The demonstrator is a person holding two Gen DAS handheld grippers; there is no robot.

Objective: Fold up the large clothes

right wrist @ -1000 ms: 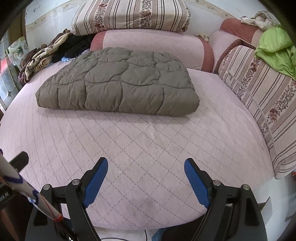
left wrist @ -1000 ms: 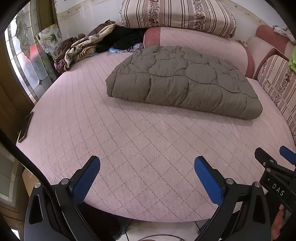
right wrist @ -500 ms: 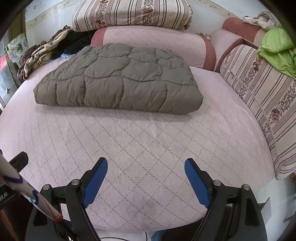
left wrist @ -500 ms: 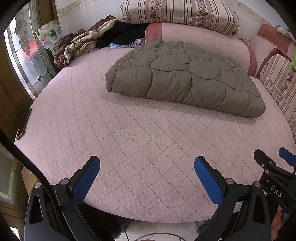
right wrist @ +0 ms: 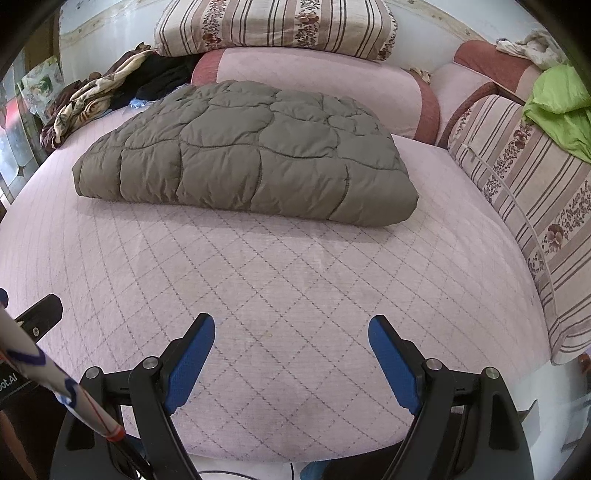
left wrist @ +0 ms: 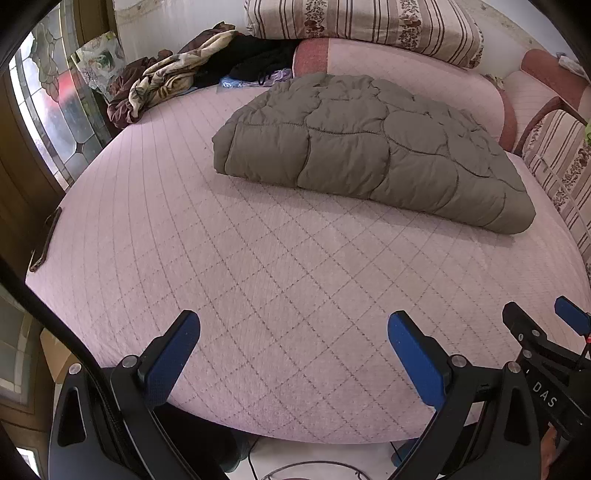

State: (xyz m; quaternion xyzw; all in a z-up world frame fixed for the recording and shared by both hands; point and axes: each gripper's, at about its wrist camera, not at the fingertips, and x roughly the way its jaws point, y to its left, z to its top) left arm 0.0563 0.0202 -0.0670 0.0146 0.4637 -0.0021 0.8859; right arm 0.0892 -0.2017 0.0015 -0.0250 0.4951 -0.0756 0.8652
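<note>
A folded olive-grey quilted padded garment (left wrist: pixel 369 151) (right wrist: pixel 243 166) is seen lying on the pink quilted bed (left wrist: pixel 277 280) (right wrist: pixel 295 288), well apart from the left gripper (left wrist: pixel 293 354) and right gripper (right wrist: pixel 291 360), whose blue-padded fingers (left wrist: pixel 173 350) (right wrist: pixel 190 360) are held wide and empty.

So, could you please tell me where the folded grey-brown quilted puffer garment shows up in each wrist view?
Left wrist: the folded grey-brown quilted puffer garment lies upper centre-right on the pink quilted bed.
Right wrist: the garment lies upper centre-left.
Shared landmark: the striped floral cushion behind it, at top centre.
</note>
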